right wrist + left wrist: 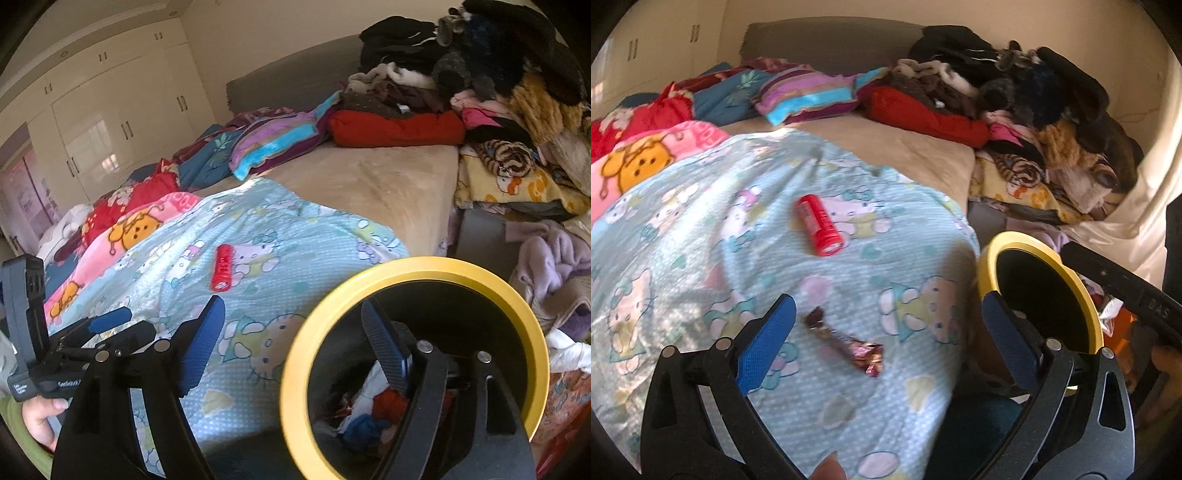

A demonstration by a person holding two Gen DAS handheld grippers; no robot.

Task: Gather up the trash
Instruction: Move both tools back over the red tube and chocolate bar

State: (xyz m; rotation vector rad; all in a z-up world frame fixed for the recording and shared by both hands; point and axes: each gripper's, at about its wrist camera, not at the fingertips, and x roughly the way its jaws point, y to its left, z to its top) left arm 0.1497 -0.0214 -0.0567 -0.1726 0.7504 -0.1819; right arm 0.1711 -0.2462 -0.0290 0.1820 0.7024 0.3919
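Note:
A shiny pink-brown candy wrapper (846,341) lies on the light blue cartoon blanket (701,240), between the fingers of my open left gripper (886,334), just in front of the tips. A red can (819,224) lies on its side farther out on the blanket; it also shows in the right wrist view (223,267). A black bin with a yellow rim (413,273) stands beside the bed, holding crumpled trash (373,413). My right gripper (295,339) is open, with its right finger inside the bin and its left finger outside the rim. The left gripper shows at the left (110,317).
The bed has a bare beige sheet (369,184), colourful pillows and blankets (280,144) at the back, and a tall heap of clothes (498,96) at the right. White wardrobes (110,122) stand behind. More laundry (550,258) lies beyond the bin.

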